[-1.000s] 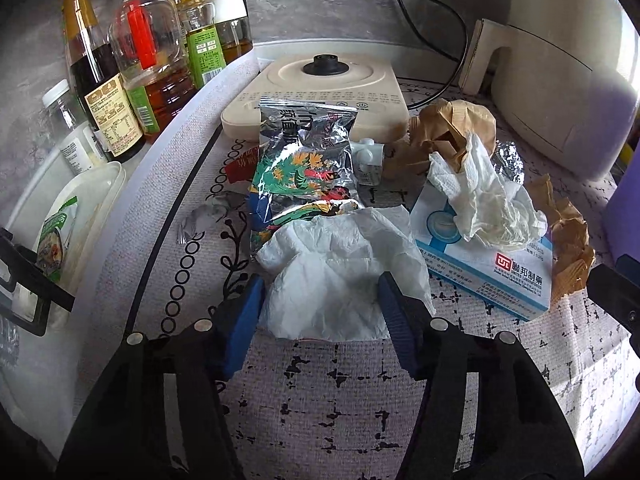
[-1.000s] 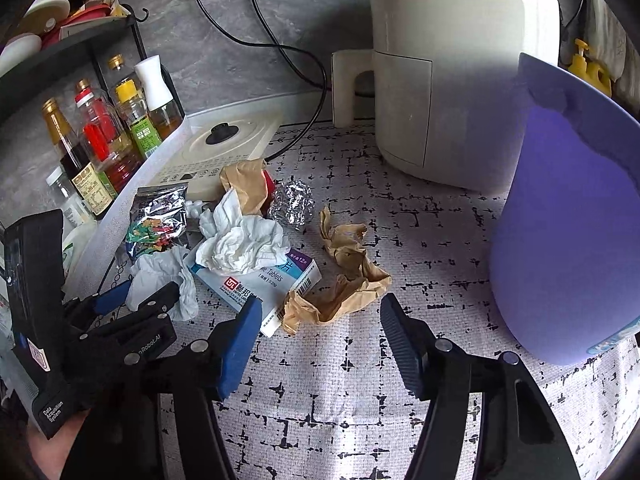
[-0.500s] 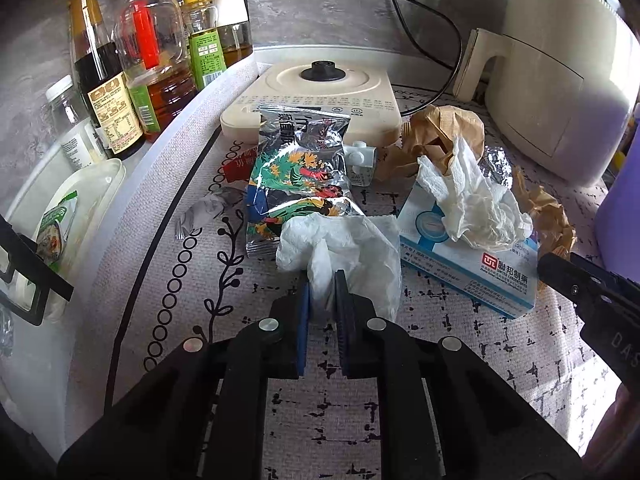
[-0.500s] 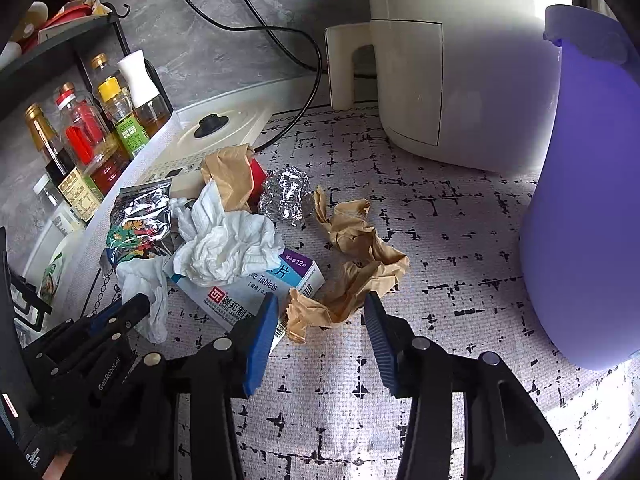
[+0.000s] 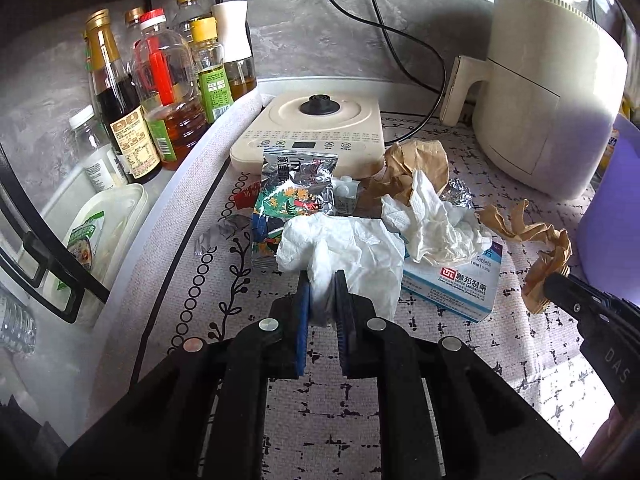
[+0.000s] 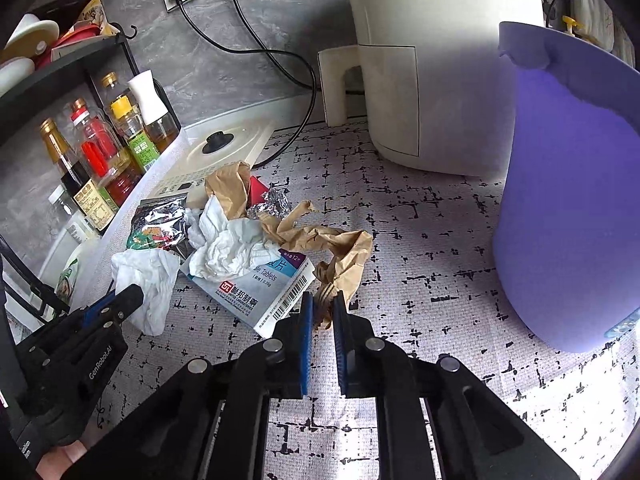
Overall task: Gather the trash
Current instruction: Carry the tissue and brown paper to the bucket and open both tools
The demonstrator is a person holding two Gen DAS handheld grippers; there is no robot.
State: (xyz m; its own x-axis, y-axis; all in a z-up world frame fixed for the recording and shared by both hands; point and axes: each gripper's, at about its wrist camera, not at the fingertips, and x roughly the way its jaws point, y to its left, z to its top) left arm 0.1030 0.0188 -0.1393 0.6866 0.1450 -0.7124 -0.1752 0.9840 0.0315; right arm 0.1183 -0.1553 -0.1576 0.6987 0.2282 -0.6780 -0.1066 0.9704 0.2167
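A crumpled white tissue (image 5: 352, 248) hangs from my left gripper (image 5: 322, 280), which is shut on its near fold and holds it a little above the mat. In the right wrist view the same tissue (image 6: 148, 276) droops from the left gripper (image 6: 128, 300) at lower left. My right gripper (image 6: 323, 300) is closing its jaws on the near end of a twisted strip of brown paper (image 6: 344, 248), with its pads pinching the paper. The left wrist view shows that brown paper (image 5: 548, 256) at the right gripper (image 5: 554, 280). A tall purple bin (image 6: 568, 200) stands at the right.
A medicine box (image 5: 452, 280) with another tissue (image 5: 432, 224) on it, a snack wrapper (image 5: 296, 192), a foil ball (image 6: 274, 202) and more brown paper (image 5: 416, 156) lie between the grippers. Behind are an induction cooker (image 5: 312, 128), an air fryer (image 5: 552, 92) and bottles (image 5: 160, 88).
Both grippers went from open to shut: the left closed on the white tissue and lifted it slightly, the right moved forward to the brown paper and closed on its end.
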